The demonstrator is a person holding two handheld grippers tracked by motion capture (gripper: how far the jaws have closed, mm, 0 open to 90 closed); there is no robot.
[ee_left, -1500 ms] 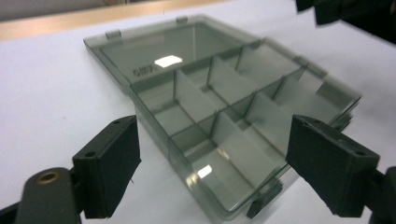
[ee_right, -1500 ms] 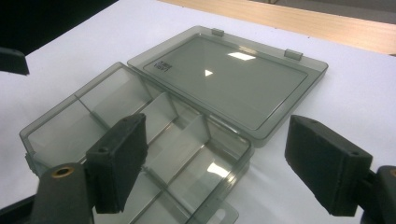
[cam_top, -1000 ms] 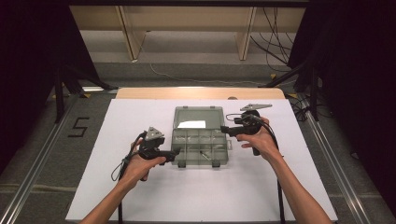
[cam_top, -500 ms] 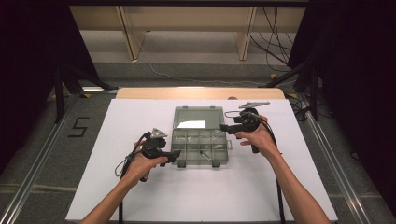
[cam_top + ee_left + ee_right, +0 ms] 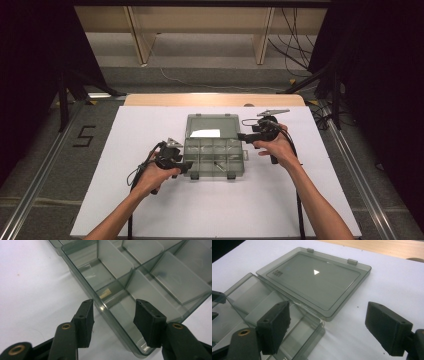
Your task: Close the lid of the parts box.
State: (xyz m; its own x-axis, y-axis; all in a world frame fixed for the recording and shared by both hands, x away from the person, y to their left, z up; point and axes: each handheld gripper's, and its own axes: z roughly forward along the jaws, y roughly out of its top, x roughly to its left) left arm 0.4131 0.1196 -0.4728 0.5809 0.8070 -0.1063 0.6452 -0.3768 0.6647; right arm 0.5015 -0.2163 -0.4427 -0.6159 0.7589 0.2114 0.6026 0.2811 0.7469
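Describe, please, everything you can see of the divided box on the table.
The box is smoky clear plastic and lies open and flat on the white table, its lid folded back, two clasps on the lid's far edge. Dividers split the tray into compartments; one holds a small pale piece. The left gripper straddles the tray's side wall, jaws closing.

An open compartment box (image 5: pixel 214 156) lies at the centre of the worktop (image 5: pixel 125 210), its lid (image 5: pixel 212 125) folded flat behind the tray. The left tongs (image 5: pixel 113 315) straddle the tray's left wall, one jaw outside, one inside, having just been closing. The right tongs (image 5: pixel 327 327) hover at the box's right side, near the lid's corner.
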